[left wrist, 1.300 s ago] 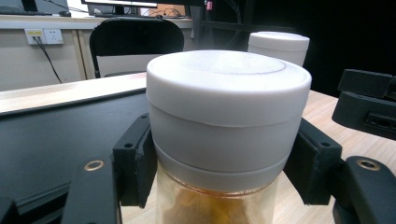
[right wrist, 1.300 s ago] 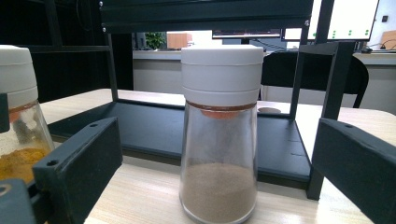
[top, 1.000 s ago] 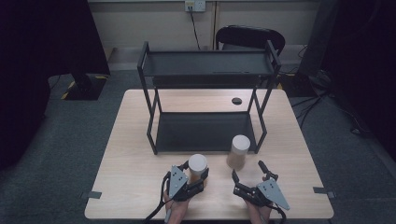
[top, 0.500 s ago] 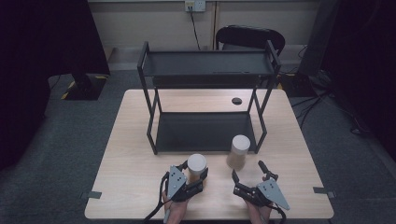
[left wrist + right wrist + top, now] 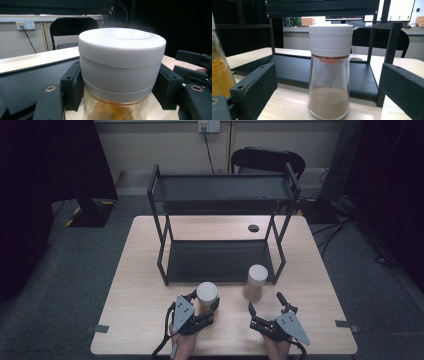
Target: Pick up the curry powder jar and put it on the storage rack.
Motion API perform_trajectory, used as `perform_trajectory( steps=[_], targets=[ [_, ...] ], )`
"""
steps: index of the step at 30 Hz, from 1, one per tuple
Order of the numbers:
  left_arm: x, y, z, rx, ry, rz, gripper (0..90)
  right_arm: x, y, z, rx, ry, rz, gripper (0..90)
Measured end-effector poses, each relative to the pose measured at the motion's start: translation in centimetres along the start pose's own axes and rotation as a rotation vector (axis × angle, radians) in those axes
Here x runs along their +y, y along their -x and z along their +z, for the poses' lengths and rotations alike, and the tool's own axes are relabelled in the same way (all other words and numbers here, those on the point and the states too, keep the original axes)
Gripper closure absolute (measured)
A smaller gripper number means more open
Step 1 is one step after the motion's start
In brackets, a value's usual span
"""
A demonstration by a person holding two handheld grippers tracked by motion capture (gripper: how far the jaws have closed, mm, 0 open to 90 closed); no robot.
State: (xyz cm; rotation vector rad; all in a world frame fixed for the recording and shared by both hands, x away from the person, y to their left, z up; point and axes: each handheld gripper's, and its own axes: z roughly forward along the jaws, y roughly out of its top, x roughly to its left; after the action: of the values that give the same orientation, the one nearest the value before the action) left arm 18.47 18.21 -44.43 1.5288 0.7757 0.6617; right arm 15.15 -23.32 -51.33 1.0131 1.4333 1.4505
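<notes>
Left gripper [image 5: 204, 306]: jaws clamped on the white cap of the yellow-spice jar [image 5: 122, 60], pads on both sides.
Right gripper [image 5: 265, 312]: jaws apart, nothing between them; the brown-powder jar [image 5: 329, 70] stands ahead, not touched.
Jar positions: both on the counter [image 5: 135, 320], just in front of the black shelf rack [image 5: 220, 260]; yellow-spice jar left, brown-powder jar right.
Orientation: both jars upright, long axis vertical, caps up.
Step (judged): grasp made on the left jar, lift not begun.
Next move: raise it straight, clear the rack's front edge, keep it vertical.
</notes>
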Motion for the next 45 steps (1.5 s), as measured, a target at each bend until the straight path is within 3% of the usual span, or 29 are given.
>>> perform_trajectory(
  steps=[9,37,45],
  targets=[
    [1.1,-0.5,-0.4,0.0,0.017,0.022,34.3,0.0,0.0,0.0,0.0,0.0,0.0,1.0],
    [5.1,-2.7,-0.3,0.015,0.088,0.029,34.3,0.0,0.0,0.0,0.0,0.0,0.0,1.0],
    [6.1,-3.0,-0.1,0.008,0.087,0.046,34.3,0.0,0.0,0.0,0.0,0.0,0.0,1.0]
  ],
)
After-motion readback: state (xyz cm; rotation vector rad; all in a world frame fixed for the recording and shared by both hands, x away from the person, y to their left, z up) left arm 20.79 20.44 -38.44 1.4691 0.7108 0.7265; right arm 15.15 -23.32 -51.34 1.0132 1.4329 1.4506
